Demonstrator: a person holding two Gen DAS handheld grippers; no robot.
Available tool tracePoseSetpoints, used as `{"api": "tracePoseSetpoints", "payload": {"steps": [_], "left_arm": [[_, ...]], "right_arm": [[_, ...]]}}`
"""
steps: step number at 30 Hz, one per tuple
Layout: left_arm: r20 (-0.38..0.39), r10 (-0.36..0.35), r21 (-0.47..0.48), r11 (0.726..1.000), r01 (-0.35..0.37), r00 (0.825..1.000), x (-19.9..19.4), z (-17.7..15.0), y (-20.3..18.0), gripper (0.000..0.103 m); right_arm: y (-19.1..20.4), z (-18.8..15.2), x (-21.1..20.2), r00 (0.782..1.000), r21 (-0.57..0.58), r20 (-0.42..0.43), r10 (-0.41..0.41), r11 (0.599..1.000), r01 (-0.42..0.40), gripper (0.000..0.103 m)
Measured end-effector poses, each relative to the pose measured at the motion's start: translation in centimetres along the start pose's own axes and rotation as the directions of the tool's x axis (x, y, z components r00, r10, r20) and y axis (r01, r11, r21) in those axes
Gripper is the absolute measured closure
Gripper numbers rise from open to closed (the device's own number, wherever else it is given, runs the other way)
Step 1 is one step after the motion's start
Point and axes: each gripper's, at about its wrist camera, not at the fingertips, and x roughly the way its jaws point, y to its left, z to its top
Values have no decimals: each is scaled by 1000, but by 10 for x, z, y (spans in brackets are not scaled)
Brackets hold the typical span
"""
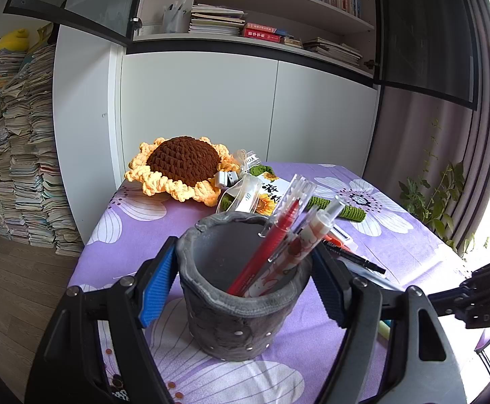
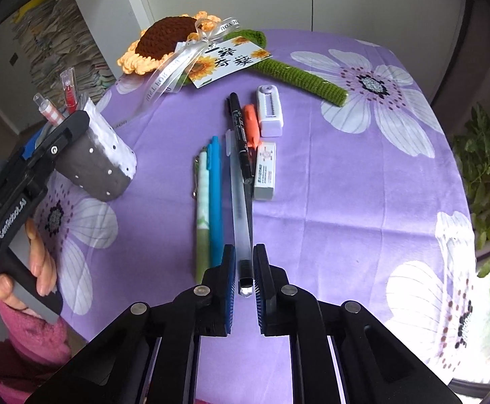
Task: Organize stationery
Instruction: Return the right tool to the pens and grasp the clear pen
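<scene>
Clamping the grey pen holder [image 1: 241, 289] between its blue pads, the left gripper [image 1: 241, 289] steadies it on the bench [image 1: 137, 229]; a red pen [image 1: 272, 245] and a patterned pen [image 1: 299, 249] already stand inside.

From the right wrist, the right gripper [image 2: 244, 269] pinches a translucent pen [image 2: 240, 208] by its near end. Left to store, I judge: blue pen [image 2: 215, 195], green pen [image 2: 203, 215], black marker [image 2: 240, 128], orange highlighter [image 2: 251, 124], two erasers [image 2: 265, 171]. The crochet sunflower [image 2: 164, 40] lies clear beyond.
</scene>
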Motion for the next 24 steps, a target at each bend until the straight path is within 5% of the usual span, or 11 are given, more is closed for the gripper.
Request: {"api": "tracePoseSetpoints", "payload": {"steps": [6, 13, 17, 21, 24], "left_arm": [[-1, 0, 0, 1000, 0, 1000, 0, 0, 0, 29], [-12, -3, -4, 1000, 3, 1000, 1, 1, -1, 29], [-17, -16, 7, 1000, 16, 1000, 1, 2, 0, 29], [-17, -16, 7, 1000, 16, 1000, 1, 2, 0, 29], [-17, -16, 7, 1000, 16, 1000, 1, 2, 0, 29]], "right_arm": [[-22, -23, -7, 995, 8, -54, -79, 997, 80, 91], [-33, -30, -2, 992, 23, -99, -80, 996, 82, 91], [-38, -7, -5, 996, 46, -47, -75, 996, 77, 89], [-41, 24, 9, 993, 28, -57, -99, 994, 101, 67], [-38, 43, 21, 992, -9, -56, -111, 994, 111, 67]]}}
